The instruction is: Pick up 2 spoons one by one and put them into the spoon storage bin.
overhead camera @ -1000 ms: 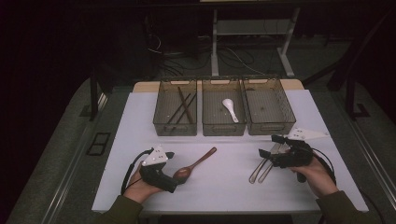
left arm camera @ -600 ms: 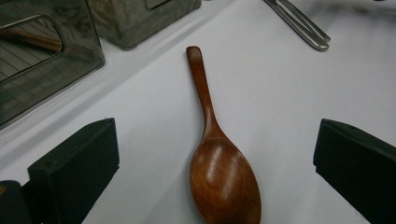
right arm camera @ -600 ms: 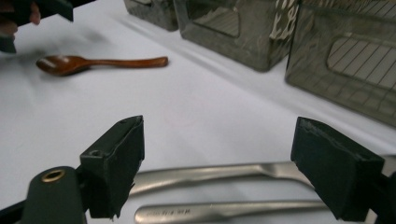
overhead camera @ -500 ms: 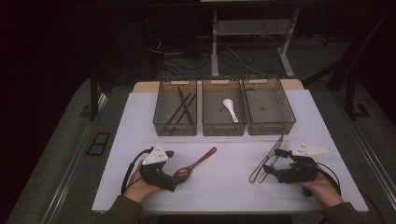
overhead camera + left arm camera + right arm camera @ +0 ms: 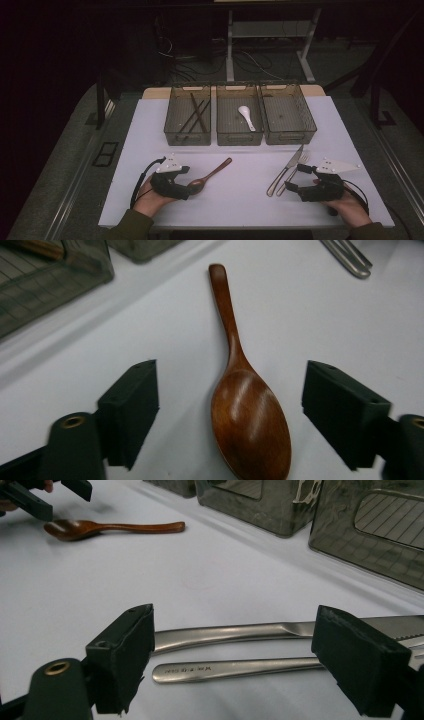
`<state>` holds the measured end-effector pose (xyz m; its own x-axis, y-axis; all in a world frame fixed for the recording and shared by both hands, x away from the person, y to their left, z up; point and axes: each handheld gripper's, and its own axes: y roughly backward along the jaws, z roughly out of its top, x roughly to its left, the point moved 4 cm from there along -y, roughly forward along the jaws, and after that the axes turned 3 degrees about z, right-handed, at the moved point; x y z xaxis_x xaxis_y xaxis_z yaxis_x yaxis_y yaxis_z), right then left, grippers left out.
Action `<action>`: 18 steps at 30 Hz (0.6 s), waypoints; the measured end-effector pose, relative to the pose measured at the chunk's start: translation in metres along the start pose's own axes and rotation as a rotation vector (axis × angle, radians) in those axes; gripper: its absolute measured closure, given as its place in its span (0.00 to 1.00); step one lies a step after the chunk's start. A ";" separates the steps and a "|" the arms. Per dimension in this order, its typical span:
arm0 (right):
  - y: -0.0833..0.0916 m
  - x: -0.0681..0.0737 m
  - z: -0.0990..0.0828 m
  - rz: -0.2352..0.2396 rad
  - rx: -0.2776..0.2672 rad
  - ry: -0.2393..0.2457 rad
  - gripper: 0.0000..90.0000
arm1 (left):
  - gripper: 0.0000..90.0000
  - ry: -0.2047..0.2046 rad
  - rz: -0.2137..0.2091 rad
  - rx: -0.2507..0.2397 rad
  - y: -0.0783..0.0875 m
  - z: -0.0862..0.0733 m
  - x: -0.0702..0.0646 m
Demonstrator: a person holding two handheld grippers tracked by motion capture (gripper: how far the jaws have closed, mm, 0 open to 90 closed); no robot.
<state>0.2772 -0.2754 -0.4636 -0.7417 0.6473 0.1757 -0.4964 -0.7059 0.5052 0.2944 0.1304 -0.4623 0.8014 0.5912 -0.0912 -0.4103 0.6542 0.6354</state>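
**White table, cutlery unsorted, both grippers empty**

White sheeting covers your table (image 5: 240, 200), the largest item on record. Along its far edge you have three grey mesh bins side by side. The left bin (image 5: 187, 134) holds dark chopsticks (image 5: 196, 114) lying crossed. The middle bin (image 5: 239, 136) holds a white spoon (image 5: 246, 116). The right bin (image 5: 290, 134) shows nothing that can be made out.

Your left gripper (image 5: 192, 178) rests low on the near left of the table, held in your left hand (image 5: 150, 197). Its jaws have just been closing, yet they stand apart with clear gaps on both sides. The wooden spoon (image 5: 247, 412) lies flat on the table between them, bowl toward you and handle pointing away toward the bins. Neither pad touches it; nothing is gripped.

Your right gripper (image 5: 295, 177) sits low on the near right, held in your right hand (image 5: 345, 205). Its jaws are wide apart and hold nothing. The knife (image 5: 225, 631) and the fork (image 5: 235, 669) lie side by side on the table, just beside each other, their handles running across the gap between the jaws. The pads stand clear of both handles in the right gripper view.

The wooden spoon and the steel pair lie well apart.
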 end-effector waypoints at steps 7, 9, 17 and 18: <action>-0.001 0.001 0.000 0.005 0.007 0.005 0.19 | 0.41 0.010 -0.030 0.023 -0.003 -0.002 -0.001; -0.001 0.001 0.000 0.007 0.009 0.007 0.19 | 0.44 0.014 -0.033 0.030 -0.004 -0.003 -0.001; -0.002 0.001 -0.001 0.009 0.011 0.007 0.19 | 0.49 0.017 -0.038 0.064 -0.009 -0.006 -0.001; -0.002 0.001 -0.001 0.008 0.012 0.007 0.19 | 0.49 0.020 -0.039 0.067 -0.009 -0.006 -0.002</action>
<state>0.2767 -0.2733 -0.4647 -0.7487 0.6395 0.1744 -0.4849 -0.7078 0.5137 0.2943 0.1263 -0.4725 0.8073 0.5753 -0.1319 -0.3480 0.6444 0.6809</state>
